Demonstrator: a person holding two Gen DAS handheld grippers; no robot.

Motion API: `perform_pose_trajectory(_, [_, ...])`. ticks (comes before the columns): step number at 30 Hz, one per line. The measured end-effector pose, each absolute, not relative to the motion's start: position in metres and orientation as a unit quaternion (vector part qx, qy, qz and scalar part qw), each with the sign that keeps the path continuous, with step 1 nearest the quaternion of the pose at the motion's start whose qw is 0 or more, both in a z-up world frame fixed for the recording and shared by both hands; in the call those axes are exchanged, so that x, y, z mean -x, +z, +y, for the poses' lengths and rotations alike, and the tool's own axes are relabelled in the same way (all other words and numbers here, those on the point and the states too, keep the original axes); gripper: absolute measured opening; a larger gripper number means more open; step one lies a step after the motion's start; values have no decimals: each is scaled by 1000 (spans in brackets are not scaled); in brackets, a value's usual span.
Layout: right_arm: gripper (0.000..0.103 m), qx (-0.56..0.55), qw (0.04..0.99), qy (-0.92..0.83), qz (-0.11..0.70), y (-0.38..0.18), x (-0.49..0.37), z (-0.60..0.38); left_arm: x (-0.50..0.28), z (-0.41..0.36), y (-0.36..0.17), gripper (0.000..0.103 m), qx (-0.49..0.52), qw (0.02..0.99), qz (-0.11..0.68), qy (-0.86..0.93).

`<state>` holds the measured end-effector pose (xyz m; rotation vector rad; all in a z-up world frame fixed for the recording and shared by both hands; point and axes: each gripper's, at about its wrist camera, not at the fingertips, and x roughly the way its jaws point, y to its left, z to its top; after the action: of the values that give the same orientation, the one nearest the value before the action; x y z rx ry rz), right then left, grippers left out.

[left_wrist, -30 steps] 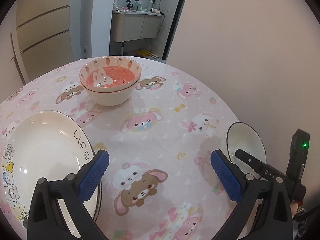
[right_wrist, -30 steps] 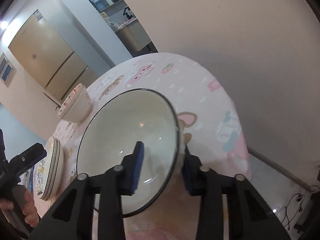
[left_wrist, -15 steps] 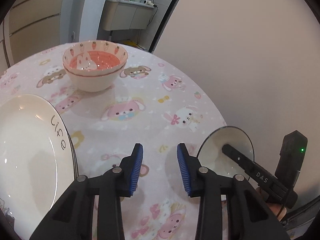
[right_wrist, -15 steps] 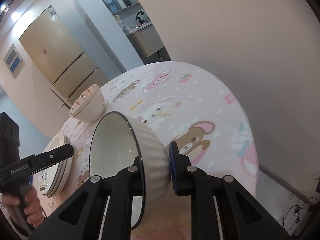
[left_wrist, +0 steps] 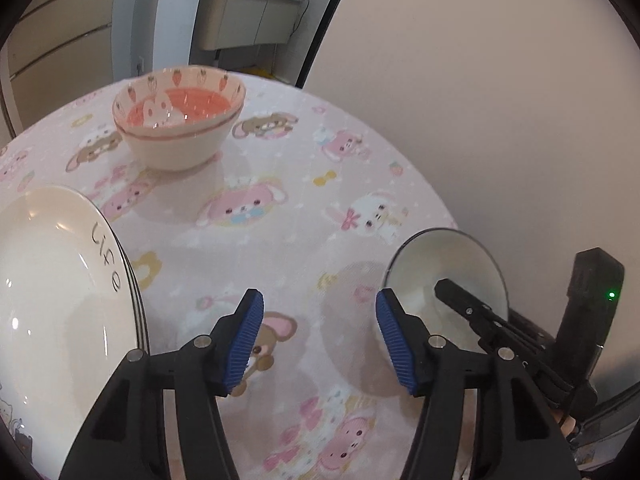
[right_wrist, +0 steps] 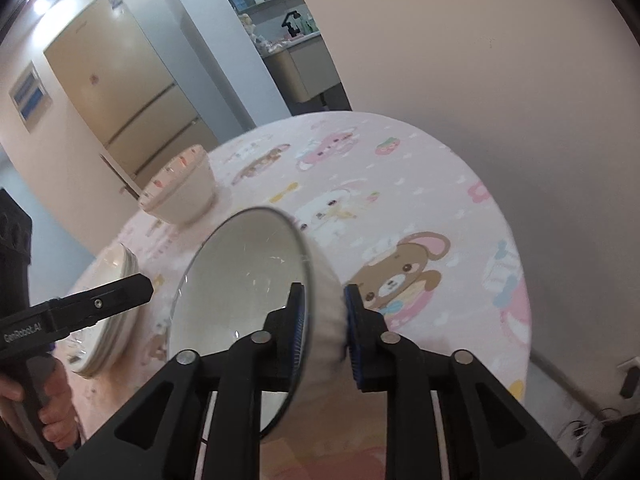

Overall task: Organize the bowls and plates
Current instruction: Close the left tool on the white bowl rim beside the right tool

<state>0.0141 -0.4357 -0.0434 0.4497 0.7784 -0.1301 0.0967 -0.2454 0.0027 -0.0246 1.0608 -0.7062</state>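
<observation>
In my left wrist view, the stack of plates (left_wrist: 52,292) runs off the left and bottom edges, so I see only part of the top plate; the cartoon print at its lower rim is cut off and too small to read. My left gripper's fingers (left_wrist: 244,340) hide part of the tablecloth (left_wrist: 280,208) beneath them. The white bowl (left_wrist: 444,276) is half covered by my right gripper (left_wrist: 472,312), whose tips I cannot see here. In my right wrist view, the bowl's lower rim (right_wrist: 280,412) disappears behind the gripper arms. My hand (right_wrist: 52,404) on the left gripper is cut by the left edge. Items on the far counter (right_wrist: 292,28) are too small to identify.
</observation>
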Motion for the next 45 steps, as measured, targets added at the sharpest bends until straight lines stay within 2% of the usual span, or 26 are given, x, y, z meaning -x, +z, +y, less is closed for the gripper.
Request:
perform_pose_trajectory(3, [23, -213, 899, -68, 377, -47, -13, -437, -99, -250, -11, 61, 7, 793, 512, -329])
perform_pose_trajectory(5, [27, -218, 894, -68, 385, -51, -16, -440, -100, -253, -18, 55, 6, 786, 516, -341])
perform_pose_trajectory(7, [36, -232, 889, -63, 391, -56, -16, -443, -101, -255, -24, 49, 4, 785, 518, -339])
perform_pose_trajectory(10, [39, -246, 890, -53, 380, -55, -13, -445, -102, -255, -30, 44, 12, 786, 515, -342])
perform_pose_trajectory(14, [41, -227, 893, -57, 384, -53, -14, -442, -103, -250, -26, 43, 61, 782, 498, -371])
perform_pose_trajectory(16, [46, -217, 894, -59, 387, -53, -15, -441, -102, -250, -20, 43, 63, 785, 485, -380])
perform_pose_trajectory(18, [47, -222, 892, -61, 390, -53, -16, -443, -99, -250, -16, 43, 65, 785, 477, -389])
perform_pose_trajectory(20, [41, -231, 889, -45, 393, -55, -17, -444, -98, -250, -12, 43, 73, 781, 476, -399])
perform_pose_trajectory(23, [27, -264, 882, -48, 388, -58, -16, -452, -97, -249, -7, 43, 79, 779, 472, -406])
perform_pose_trajectory(24, [17, -273, 878, -50, 389, -59, -17, -456, -98, -248, -7, 43, 85, 775, 473, -410])
perform_pose_trajectory(25, [15, -284, 876, -39, 388, -59, -17, -460, -99, -247, -6, 43, 95, 771, 474, -415])
perform_pose_trajectory(28, [13, -300, 872, -28, 386, -58, -15, -464, -99, -247, -5, 43, 113, 753, 482, -433])
perform_pose_trajectory(35, [14, -223, 903, -22, 367, -40, -11, -438, -94, -263, -23, 43, 92, 724, 532, -430])
perform_pose_trajectory(36, [14, -216, 905, -18, 367, -38, -10, -435, -95, -262, -26, 41, 102, 720, 538, -427])
perform_pose_trajectory(39, [14, -179, 912, -9, 369, -30, -10, -423, -95, -264, -39, 12, 100, 716, 559, -406])
perform_pose_trajectory(45, [18, -181, 896, -4, 405, -29, -7, -429, -93, -264, -38, 10, 98, 719, 561, -398])
